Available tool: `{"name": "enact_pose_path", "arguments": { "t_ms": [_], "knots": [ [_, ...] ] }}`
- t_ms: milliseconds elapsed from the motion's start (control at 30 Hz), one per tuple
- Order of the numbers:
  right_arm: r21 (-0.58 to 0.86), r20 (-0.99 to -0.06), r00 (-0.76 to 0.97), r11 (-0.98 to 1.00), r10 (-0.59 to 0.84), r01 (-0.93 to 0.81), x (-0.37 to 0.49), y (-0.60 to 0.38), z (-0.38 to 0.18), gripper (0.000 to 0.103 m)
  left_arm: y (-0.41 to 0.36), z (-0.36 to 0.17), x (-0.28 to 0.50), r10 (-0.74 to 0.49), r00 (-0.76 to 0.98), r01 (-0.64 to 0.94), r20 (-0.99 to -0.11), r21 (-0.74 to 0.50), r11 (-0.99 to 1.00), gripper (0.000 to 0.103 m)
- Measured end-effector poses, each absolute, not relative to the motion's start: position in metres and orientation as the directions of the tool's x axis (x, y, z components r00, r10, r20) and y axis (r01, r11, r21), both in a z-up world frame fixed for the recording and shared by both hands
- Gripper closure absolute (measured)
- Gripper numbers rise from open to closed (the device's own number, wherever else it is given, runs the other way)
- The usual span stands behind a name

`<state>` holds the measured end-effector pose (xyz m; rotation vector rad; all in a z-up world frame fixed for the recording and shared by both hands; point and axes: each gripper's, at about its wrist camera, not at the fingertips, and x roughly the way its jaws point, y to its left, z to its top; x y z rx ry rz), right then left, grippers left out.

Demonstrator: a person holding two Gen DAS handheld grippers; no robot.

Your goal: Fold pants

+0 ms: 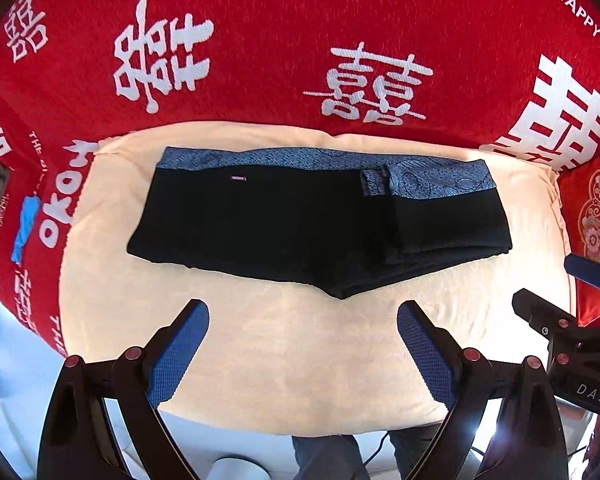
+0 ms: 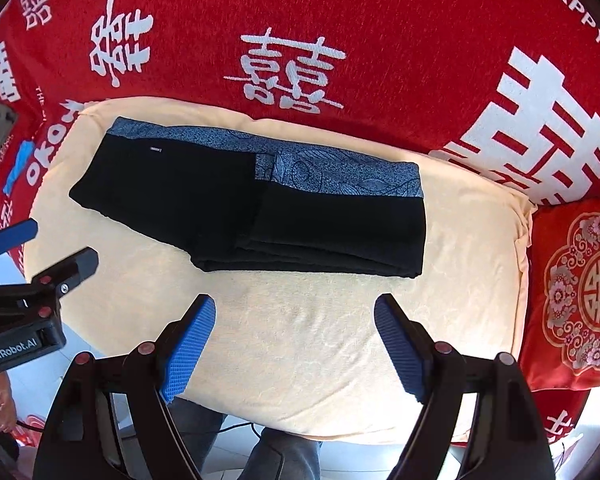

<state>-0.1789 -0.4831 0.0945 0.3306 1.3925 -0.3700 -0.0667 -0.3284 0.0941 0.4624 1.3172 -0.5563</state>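
Black pants [image 1: 300, 224] with a blue patterned waistband lie folded into a flat stack on a cream towel [image 1: 292, 352]; they also show in the right wrist view [image 2: 268, 208]. My left gripper [image 1: 302, 312] is open and empty, held above the towel just in front of the pants. My right gripper [image 2: 294, 306] is open and empty, also in front of the pants, and shows at the right edge of the left wrist view [image 1: 548, 280]. The left gripper shows at the left of the right wrist view [image 2: 56, 244].
The cream towel [image 2: 300, 360] lies on a red cover with white characters [image 1: 300, 20]. A red embroidered cushion [image 2: 576, 292] sits right of the towel. A blue item [image 1: 24, 224] lies at the left. The person's legs [image 2: 276, 456] and white floor are below.
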Motion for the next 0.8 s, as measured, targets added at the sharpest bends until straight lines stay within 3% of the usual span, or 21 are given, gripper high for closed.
{"name": "enact_pose_path", "arguments": {
  "t_ms": [800],
  "knots": [
    [0.017, -0.989, 0.136, 0.895, -0.049, 0.445, -0.185, -0.481, 0.100, 0.019, -0.331, 0.110, -0.068, -0.104, 0.161, 0.609, -0.981, 0.016, 0.793, 0.007]
  ]
}}
